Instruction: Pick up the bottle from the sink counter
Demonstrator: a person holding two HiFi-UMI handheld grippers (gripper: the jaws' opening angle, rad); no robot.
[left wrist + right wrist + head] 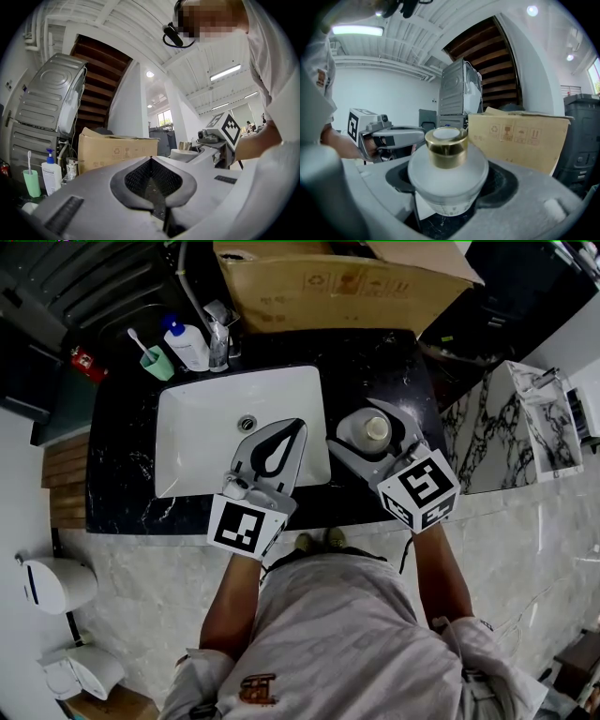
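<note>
The bottle (367,430) is squat, frosted white, with a gold cap (446,147). It stands at the right of the sink on the black marble counter (122,465). My right gripper (371,422) has a jaw on each side of the bottle's body (447,180) and is shut on it. Whether the bottle rests on the counter or hangs just above it, I cannot tell. My left gripper (298,424) hovers over the white sink basin (202,432), shut with its tips together (151,159) and nothing between them.
At the back left of the counter stand a faucet (217,334), a white pump bottle (187,346) and a green cup with a toothbrush (156,362). A cardboard box (337,282) sits behind the counter. A marbled slab (525,418) lies to the right.
</note>
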